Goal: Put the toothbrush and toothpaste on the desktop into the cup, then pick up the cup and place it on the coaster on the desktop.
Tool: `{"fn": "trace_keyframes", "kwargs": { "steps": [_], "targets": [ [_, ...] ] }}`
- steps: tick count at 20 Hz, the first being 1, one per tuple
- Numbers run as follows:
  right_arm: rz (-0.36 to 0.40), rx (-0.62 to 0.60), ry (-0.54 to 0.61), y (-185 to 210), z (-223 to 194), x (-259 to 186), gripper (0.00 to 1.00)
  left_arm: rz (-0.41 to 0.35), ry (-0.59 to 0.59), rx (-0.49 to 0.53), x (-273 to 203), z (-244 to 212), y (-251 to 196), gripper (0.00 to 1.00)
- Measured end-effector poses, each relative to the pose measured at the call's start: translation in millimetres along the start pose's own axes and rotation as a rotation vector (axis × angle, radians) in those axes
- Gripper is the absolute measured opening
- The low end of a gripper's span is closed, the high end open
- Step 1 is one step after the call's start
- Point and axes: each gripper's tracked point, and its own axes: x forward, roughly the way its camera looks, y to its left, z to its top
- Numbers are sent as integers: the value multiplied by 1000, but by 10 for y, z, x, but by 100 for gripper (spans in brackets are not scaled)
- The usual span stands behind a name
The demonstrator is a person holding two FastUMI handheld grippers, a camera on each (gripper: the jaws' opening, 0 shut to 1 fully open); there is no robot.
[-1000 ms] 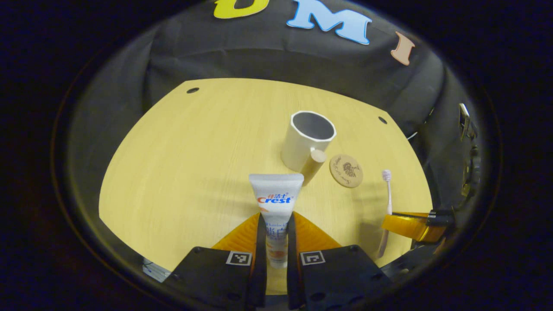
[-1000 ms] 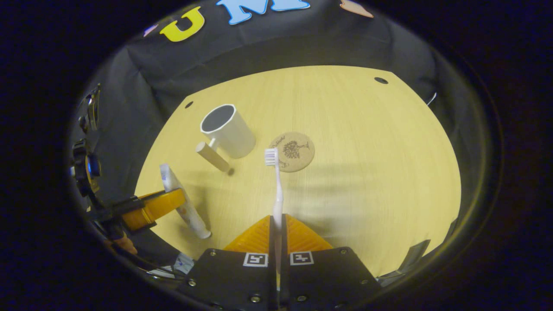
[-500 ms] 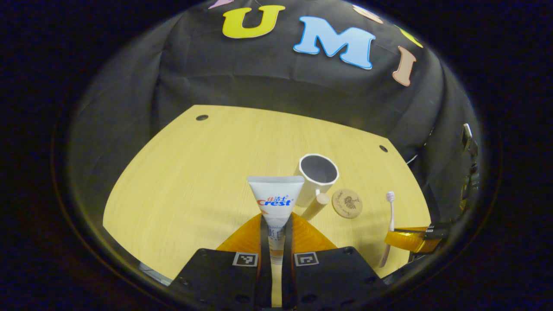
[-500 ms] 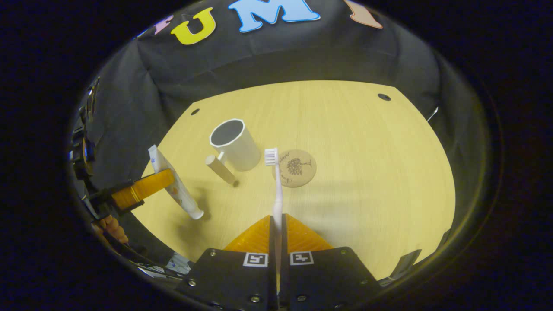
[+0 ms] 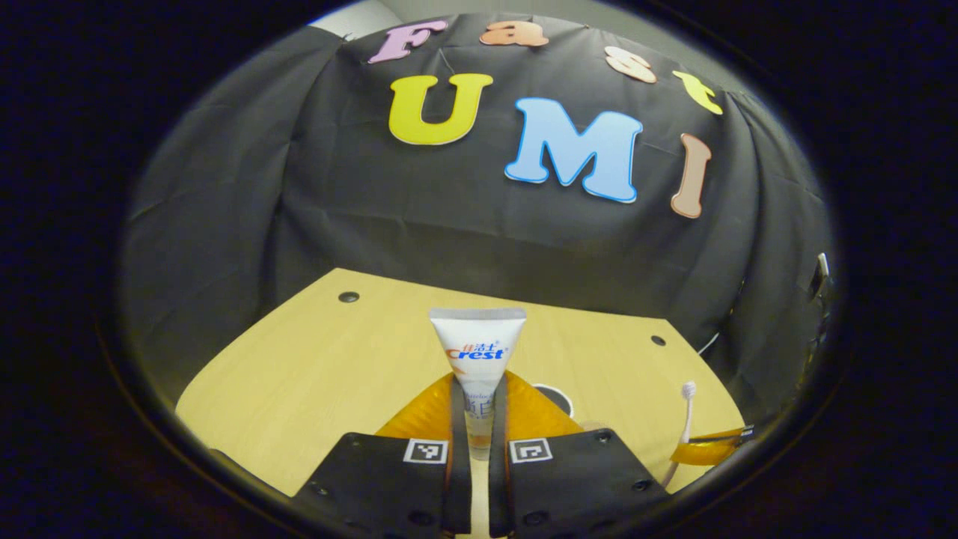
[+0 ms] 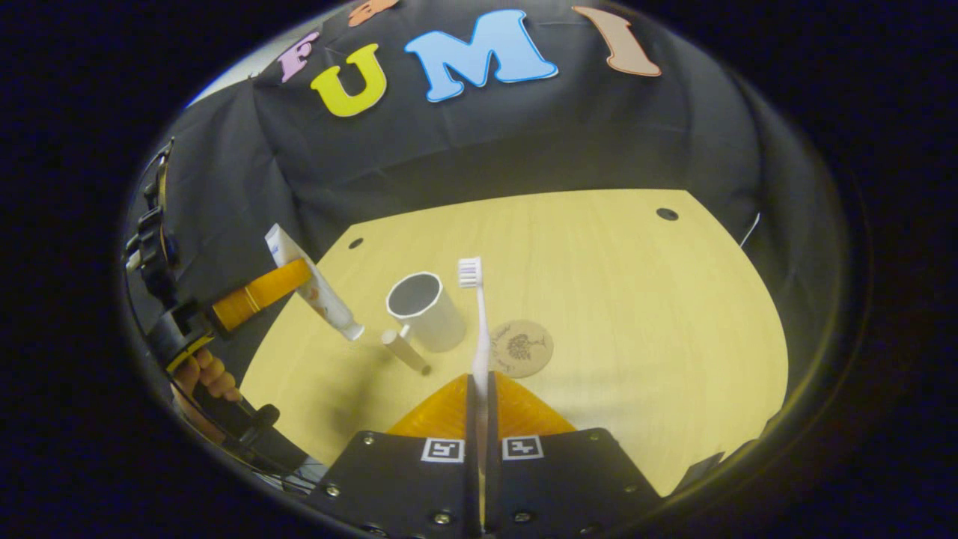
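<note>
My left gripper [image 5: 477, 389] is shut on a white toothpaste tube [image 5: 477, 348], crimped end up, held high over the yellow desktop [image 5: 314, 367]. The right gripper view has that tube [image 6: 314, 288] tilted, cap down, left of the cup, with the left gripper [image 6: 258, 293] around it. My right gripper [image 6: 479, 385] is shut on a white toothbrush [image 6: 476, 314], bristles up. The white cup [image 6: 425, 311] stands upright with a wooden handle [image 6: 405, 350] toward me. The round cork coaster [image 6: 520, 348] lies just right of the cup. In the left gripper view the cup's rim [image 5: 555, 397] peeks past my finger, and the toothbrush [image 5: 685, 408] stands at right.
A hand [image 6: 206, 374] holds the left gripper at the left edge of the right gripper view. The desktop [image 6: 636, 299] has small dark holes near its far corners [image 6: 666, 214]. Black cloth walls stand behind and beside the desk.
Both grippers have risen and tilted up with their loads. The toothpaste tube has moved up and closer to the cup. Cup and coaster have not moved on the desk.
</note>
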Motion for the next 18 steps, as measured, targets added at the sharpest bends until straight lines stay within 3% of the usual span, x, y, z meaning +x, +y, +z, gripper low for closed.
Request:
{"fn": "trace_keyframes", "kwargs": {
  "steps": [8, 13, 18],
  "targets": [
    [-1, -35, -97, 53, 217, -92, 4, -106, -239, 9, 312, 624, -362, 16],
    [-30, -34, -89, 13, 218, -88, 4, -190, -153, -10, 601, 294, -669, 16],
    [-47, -40, -81, 0, 211, -78, 4, -201, -69, 39, 809, -84, -738, 14]
  ]
}}
